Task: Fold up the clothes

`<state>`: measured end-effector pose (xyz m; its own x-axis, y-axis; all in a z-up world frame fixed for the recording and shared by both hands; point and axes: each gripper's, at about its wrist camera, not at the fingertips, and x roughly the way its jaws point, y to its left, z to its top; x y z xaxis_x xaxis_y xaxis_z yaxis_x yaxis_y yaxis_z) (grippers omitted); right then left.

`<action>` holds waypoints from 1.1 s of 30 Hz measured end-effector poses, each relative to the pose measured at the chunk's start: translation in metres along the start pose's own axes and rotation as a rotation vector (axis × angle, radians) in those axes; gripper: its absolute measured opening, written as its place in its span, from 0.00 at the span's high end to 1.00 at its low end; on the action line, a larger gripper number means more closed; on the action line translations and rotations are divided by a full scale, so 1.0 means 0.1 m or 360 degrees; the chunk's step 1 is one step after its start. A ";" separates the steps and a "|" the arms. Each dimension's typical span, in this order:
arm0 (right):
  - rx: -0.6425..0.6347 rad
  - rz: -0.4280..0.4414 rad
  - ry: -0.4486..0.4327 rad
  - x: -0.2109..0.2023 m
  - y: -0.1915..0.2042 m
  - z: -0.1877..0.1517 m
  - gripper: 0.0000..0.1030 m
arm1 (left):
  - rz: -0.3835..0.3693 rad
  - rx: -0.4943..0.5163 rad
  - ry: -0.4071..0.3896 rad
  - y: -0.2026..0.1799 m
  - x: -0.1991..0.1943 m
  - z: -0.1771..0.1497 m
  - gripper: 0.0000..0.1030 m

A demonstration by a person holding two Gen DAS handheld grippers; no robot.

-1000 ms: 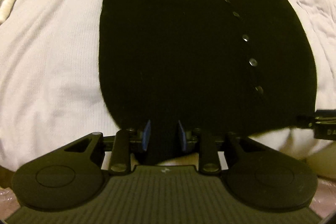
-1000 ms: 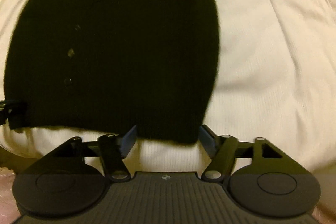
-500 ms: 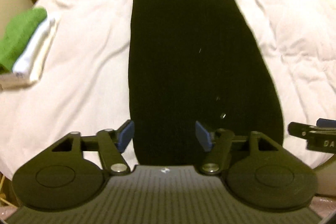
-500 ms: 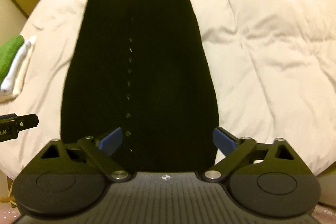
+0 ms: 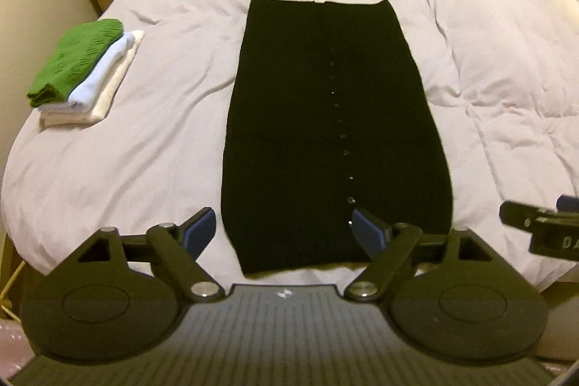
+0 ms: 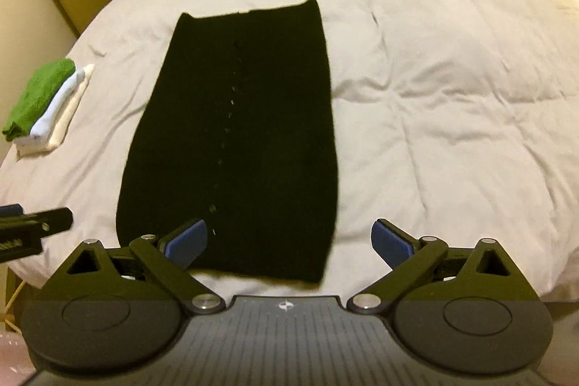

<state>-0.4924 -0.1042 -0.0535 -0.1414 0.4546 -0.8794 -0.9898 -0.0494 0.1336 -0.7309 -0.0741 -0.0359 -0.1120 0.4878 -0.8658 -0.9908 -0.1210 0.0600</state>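
On the rumpled white duvet point(image 5: 144, 169) a long black knit garment with a button row point(image 5: 325, 132) lies flat, lengthwise. For a neat cross fold, I'd pinch both near hem corners evenly and lift together. Left gripper point(image 5: 282, 234) and right gripper point(image 6: 287, 243) hover level above the near hem, jaws wide, holding nothing.

Quantity: one black garment point(image 5: 333, 132) at 12 o'clock; one stack of three folded items point(image 5: 85, 75) at 10 o'clock; one bed point(image 5: 506, 78); two grippers.
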 end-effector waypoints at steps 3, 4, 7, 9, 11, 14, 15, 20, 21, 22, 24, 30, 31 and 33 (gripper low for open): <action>-0.0024 0.0014 0.0004 -0.15 -0.09 -0.15 0.03 | 0.0027 -0.0025 -0.0030 -0.08 -0.19 -0.16 0.19; -0.0034 0.0018 0.0003 -0.20 -0.10 -0.19 0.03 | 0.0034 -0.0033 -0.0040 -0.10 -0.25 -0.20 0.19; -0.0056 0.0039 -0.0016 -0.36 -0.14 -0.28 0.03 | 0.0052 -0.0048 -0.0079 -0.16 -0.46 -0.30 0.19; -0.0074 0.0053 -0.0037 -0.44 -0.14 -0.32 0.03 | 0.0074 -0.0046 -0.0117 -0.21 -0.60 -0.37 0.17; -0.0092 0.0067 -0.0057 -0.52 -0.15 -0.36 0.03 | 0.0091 -0.0042 -0.0145 -0.23 -0.71 -0.42 0.15; -0.0109 0.0079 -0.0078 -0.64 -0.15 -0.44 0.03 | 0.0108 -0.0042 -0.0174 -0.26 -0.84 -0.49 0.15; -0.0112 0.0081 -0.0081 -0.67 -0.15 -0.46 0.03 | 0.0110 -0.0043 -0.0178 -0.27 -0.88 -0.51 0.15; -0.0115 0.0089 -0.0093 -0.79 -0.15 -0.58 0.02 | 0.0113 -0.0024 -0.0190 -0.32 -1.00 -0.63 0.15; -0.0116 0.0088 -0.0095 -0.80 -0.16 -0.61 0.02 | 0.0113 -0.0020 -0.0193 -0.32 -1.02 -0.65 0.14; -0.0119 0.0083 -0.0093 -0.82 -0.16 -0.63 0.02 | 0.0113 -0.0016 -0.0195 -0.33 -1.04 -0.68 0.14; -0.0125 0.0077 -0.0089 -0.85 -0.16 -0.69 0.02 | 0.0114 -0.0008 -0.0197 -0.34 -1.06 -0.72 0.14; -0.0134 0.0063 -0.0088 -0.89 -0.14 -0.78 0.02 | 0.0113 0.0009 -0.0199 -0.37 -1.12 -0.85 0.14; -0.0137 0.0063 -0.0093 -0.90 -0.14 -0.78 0.02 | 0.0111 0.0011 -0.0203 -0.37 -1.14 -0.86 0.14; -0.0143 0.0064 -0.0101 -0.93 -0.13 -0.80 0.02 | 0.0106 0.0010 -0.0211 -0.36 -1.16 -0.88 0.14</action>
<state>-0.4676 -0.2171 -0.0101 -0.1827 0.5061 -0.8429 -0.9813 -0.1471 0.1244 -0.6757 -0.2027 0.0187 -0.1862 0.5889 -0.7865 -0.9813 -0.1516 0.1189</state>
